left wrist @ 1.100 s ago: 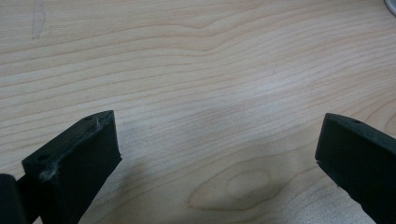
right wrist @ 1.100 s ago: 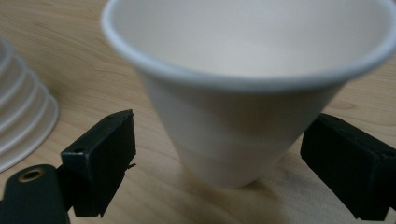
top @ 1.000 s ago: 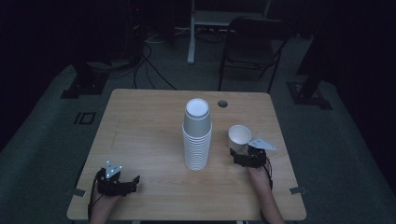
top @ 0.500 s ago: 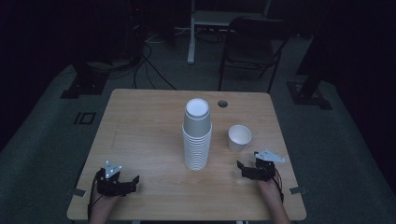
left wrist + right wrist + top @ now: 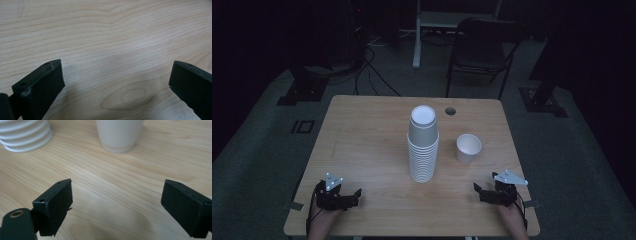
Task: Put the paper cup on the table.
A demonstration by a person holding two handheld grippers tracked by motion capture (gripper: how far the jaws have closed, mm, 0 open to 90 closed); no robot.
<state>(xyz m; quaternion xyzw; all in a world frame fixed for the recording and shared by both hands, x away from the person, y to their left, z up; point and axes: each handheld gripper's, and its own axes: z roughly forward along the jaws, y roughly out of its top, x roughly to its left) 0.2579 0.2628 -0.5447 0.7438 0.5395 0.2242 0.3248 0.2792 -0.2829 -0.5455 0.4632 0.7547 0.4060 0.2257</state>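
A tall stack of white paper cups (image 5: 423, 145) stands upside down at the middle of the wooden table (image 5: 362, 130). To its right a single white cup (image 5: 468, 148) stands upright with its mouth up. My right gripper (image 5: 478, 192) rests near the front right edge, open and empty, apart from that cup. In the right gripper view (image 5: 117, 192) the single cup's base (image 5: 119, 135) is straight ahead and the stack's ribbed rims (image 5: 25, 135) are at the upper left. My left gripper (image 5: 356, 196) lies open at the front left, with bare wood between its jaws (image 5: 116, 72).
A round cable hole (image 5: 450, 110) is in the table's far edge, behind the single cup. A dark folding chair (image 5: 482, 45) and cables on the floor lie beyond the table. Bare wood stretches between the two grippers.
My right gripper let go of the single cup, which was tilted in its jaws and now stands upright. The gripper drew back toward the front edge. The left gripper stayed put.
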